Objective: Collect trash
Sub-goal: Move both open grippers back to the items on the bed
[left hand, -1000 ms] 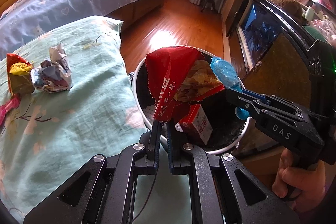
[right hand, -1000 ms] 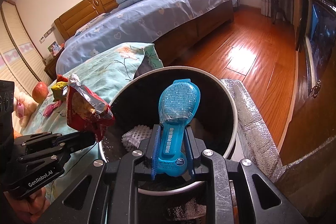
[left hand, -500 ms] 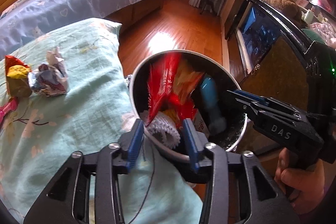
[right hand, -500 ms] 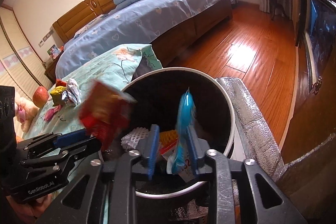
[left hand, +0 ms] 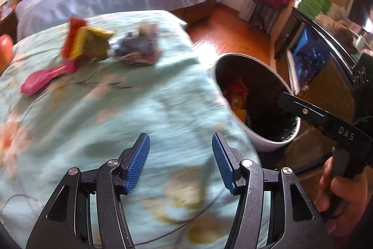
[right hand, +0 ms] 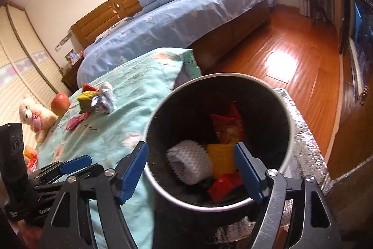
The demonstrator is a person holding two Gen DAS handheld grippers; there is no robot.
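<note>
A round bin with a white rim and black liner stands beside the bed; it also shows in the left wrist view. Inside lie a red snack bag, a white foam net and yellow and red wrappers. My right gripper is open and empty over the bin's near rim. My left gripper is open and empty over the green quilt. On the quilt lie a red-yellow wrapper, crumpled paper and a pink packet.
A blue bed stands behind. An apple and a plush bear sit at the quilt's far end. A wooden floor and a TV cabinet lie to the right.
Both grippers opened and dropped the red snack bag and the blue packet into the bin. My left gripper has swung left, from the bin to over the quilt.
</note>
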